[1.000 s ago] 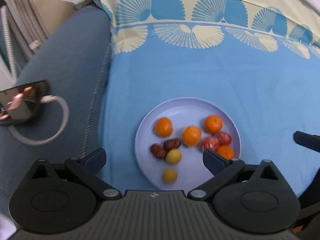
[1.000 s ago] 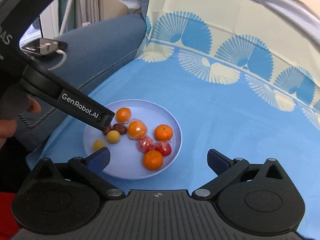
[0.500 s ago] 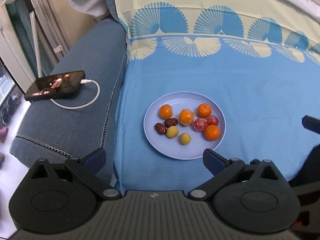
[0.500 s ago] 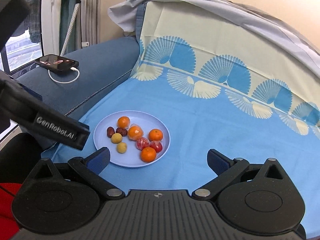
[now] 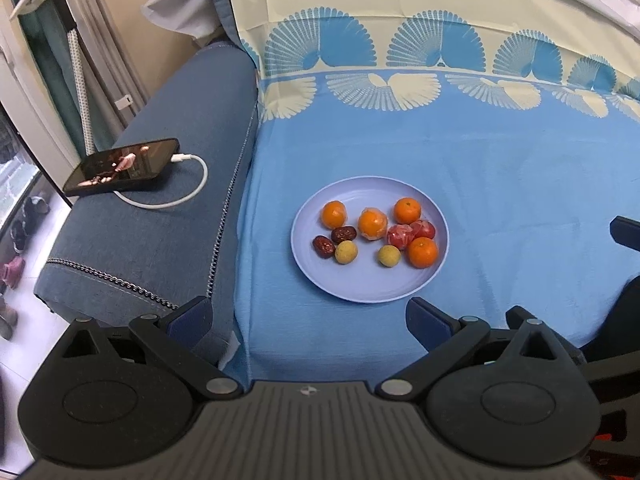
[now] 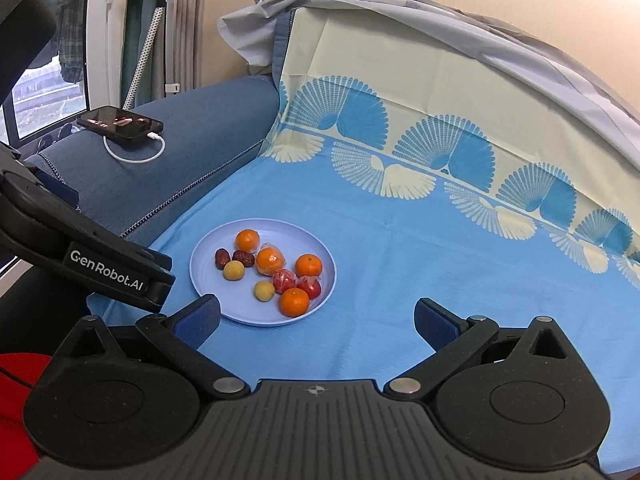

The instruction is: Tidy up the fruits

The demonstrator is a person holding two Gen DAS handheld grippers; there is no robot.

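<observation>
A lilac plate [image 5: 368, 284] [image 6: 240, 312] lies on the blue cloth and holds several small fruits: oranges [image 5: 423, 251] [image 6: 294, 302], two wrapped red fruits [image 5: 401, 236] [image 6: 283, 281], two dark red dates [image 5: 343, 234] [image 6: 243, 258] and two yellow-green round fruits [image 5: 345, 251] [image 6: 264, 291]. My left gripper [image 5: 308, 318] is open and empty, held back from the plate's near edge. My right gripper [image 6: 318, 316] is open and empty, near the plate's right front. The left gripper's body [image 6: 108, 276] shows at the left of the right wrist view.
A black phone [image 5: 122, 166] [image 6: 120, 121] with a white charging cable [image 5: 176, 200] lies on the blue sofa arm [image 5: 160, 240] to the left. A patterned blue and cream cloth [image 5: 480, 140] covers the seat and backrest. Floor and shoes [image 5: 16, 272] lie beyond the arm's left edge.
Both grippers have pulled back and up from the plate, which now looks smaller and farther. The left gripper no longer reaches over the fruits. One yellow-green fruit has shifted right on the plate.
</observation>
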